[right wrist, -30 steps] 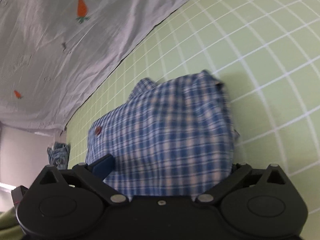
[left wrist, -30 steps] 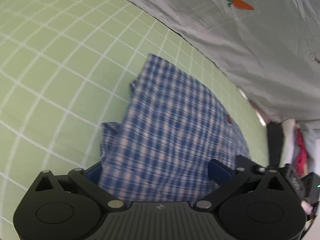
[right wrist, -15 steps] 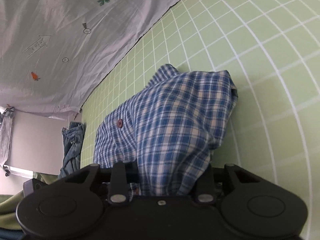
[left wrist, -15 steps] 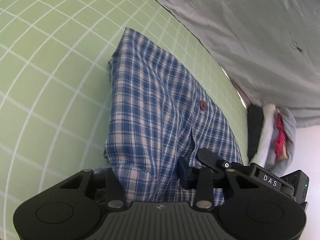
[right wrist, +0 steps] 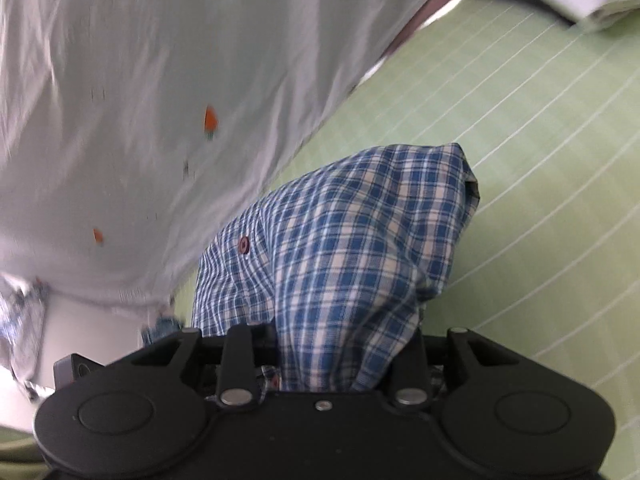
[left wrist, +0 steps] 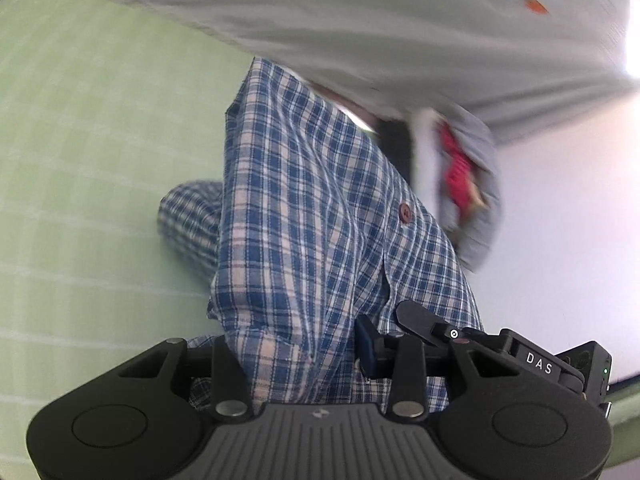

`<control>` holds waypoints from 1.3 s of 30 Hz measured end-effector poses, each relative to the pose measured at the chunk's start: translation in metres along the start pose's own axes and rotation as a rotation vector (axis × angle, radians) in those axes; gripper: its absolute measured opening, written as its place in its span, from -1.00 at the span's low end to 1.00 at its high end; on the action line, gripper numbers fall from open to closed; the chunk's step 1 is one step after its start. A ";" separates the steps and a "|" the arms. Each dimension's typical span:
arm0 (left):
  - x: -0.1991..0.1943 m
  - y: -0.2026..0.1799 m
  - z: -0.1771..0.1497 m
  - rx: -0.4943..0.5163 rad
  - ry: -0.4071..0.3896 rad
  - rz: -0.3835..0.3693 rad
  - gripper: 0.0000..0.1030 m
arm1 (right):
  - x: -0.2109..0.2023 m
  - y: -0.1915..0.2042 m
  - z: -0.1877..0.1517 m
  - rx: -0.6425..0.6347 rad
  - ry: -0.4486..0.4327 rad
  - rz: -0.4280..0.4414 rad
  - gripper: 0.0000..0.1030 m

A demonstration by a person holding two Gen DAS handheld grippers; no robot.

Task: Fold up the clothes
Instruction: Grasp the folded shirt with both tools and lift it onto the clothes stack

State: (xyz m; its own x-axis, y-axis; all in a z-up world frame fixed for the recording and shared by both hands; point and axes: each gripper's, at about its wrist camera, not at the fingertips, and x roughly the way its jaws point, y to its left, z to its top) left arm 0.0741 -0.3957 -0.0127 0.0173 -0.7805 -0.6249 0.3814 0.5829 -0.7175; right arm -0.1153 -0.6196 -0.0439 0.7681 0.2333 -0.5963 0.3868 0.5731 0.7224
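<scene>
Both tools clamped on plaid shirt (left wrist: 320,216): left tool (left wrist: 304,356), right tool (right wrist: 340,360); cloth trailing forward onto green grid mat (right wrist: 560,160).

My left gripper (left wrist: 304,354) & right gripper (right wrist: 336,360) are matt black plastic w/ shiny metal pins, both biting soft woven plaid shirt (left wrist: 316,208) cloth over smooth matt green grid mat (right wrist: 540,128), crinkly pale sheet (right wrist: 140,80) behind.
</scene>
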 end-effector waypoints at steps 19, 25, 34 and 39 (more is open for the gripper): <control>0.163 -0.314 0.065 0.216 -0.336 -0.195 -0.22 | -0.207 -0.086 0.285 -0.291 -0.349 0.202 -0.34; 0.235 -0.338 0.128 0.231 -0.426 -0.159 0.31 | -0.198 -0.107 0.372 -0.375 -0.494 0.191 -0.04; 0.307 -0.293 0.173 0.127 -0.393 0.143 0.63 | -0.122 -0.128 0.403 -0.460 -0.600 -0.326 0.71; 0.312 -0.290 0.176 0.125 -0.395 0.154 0.66 | -0.132 -0.114 0.392 -0.562 -0.742 -0.461 0.71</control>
State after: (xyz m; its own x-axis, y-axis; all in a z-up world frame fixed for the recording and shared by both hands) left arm 0.1313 -0.8486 0.0546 0.4257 -0.7272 -0.5384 0.4548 0.6864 -0.5675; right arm -0.0606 -1.0237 0.0900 0.8005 -0.5348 -0.2703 0.5754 0.8120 0.0974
